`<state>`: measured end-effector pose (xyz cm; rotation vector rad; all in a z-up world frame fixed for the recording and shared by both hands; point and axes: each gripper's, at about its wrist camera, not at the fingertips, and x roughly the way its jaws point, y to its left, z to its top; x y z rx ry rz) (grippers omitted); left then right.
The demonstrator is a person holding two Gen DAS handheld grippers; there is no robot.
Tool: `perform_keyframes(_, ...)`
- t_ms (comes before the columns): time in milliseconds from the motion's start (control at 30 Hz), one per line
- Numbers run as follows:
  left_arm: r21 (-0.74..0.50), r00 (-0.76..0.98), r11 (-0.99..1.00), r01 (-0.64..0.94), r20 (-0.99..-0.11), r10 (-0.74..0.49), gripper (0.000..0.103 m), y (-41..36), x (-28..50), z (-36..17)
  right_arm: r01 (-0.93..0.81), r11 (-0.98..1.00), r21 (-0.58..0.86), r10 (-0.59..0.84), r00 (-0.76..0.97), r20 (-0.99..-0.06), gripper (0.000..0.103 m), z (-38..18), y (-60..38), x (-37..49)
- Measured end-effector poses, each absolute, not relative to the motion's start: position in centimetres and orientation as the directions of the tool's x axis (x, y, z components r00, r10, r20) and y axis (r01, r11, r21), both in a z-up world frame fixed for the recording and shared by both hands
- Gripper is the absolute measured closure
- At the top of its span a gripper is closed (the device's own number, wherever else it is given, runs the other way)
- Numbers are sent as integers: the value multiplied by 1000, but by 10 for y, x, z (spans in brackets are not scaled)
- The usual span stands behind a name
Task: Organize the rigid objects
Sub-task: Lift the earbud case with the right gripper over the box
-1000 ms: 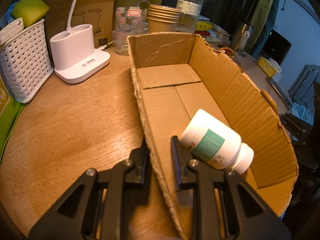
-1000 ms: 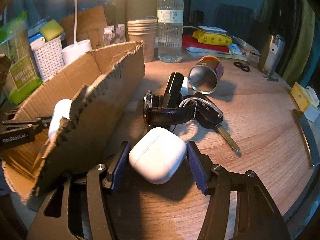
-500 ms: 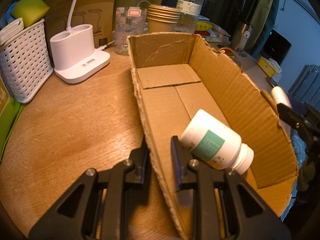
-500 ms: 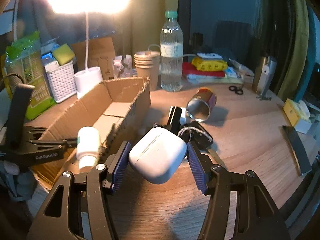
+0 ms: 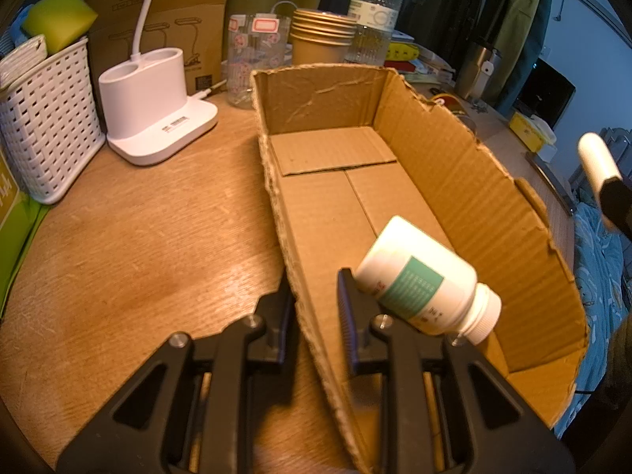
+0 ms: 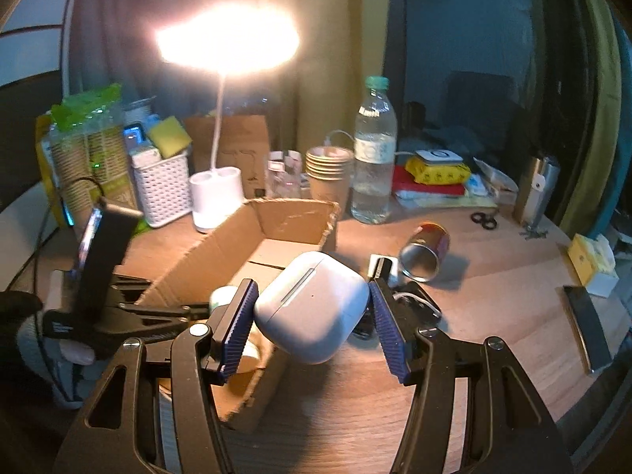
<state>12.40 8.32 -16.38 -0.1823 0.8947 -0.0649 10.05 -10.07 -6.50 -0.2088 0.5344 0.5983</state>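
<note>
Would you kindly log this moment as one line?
left gripper: clamps box wall | right gripper: holds earbud case above table | bottle: in box

surface: your wooden table (image 5: pixel 138 237), round-ish edge
middle: open cardboard box (image 5: pixel 454 181) sitting flat on it
left of box: white lamp base (image 5: pixel 154 106) + white lattice basket (image 5: pixel 47 126), side by side
behind box: stack of paper cups (image 6: pixel 330 175), water bottle (image 6: pixel 373 162), clear glass w/ stickers (image 5: pixel 254 63)
right of box: metal cup (image 6: pixel 424 254) on its side, scissors (image 6: pixel 484 219) further back
</note>
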Motion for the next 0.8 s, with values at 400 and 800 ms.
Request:
perform_keyframes(400, -185, 625, 983, -20, -769, -132, 81, 83, 124, -164, -655, 754, -38, 532, 645, -549, 42, -73, -74, 88)
perform_keyframes(800, -185, 625, 982, -19, -769, -133, 80, 83, 124, -164, -674, 738, -41, 521, 607, -600, 42, -94, -59, 93)
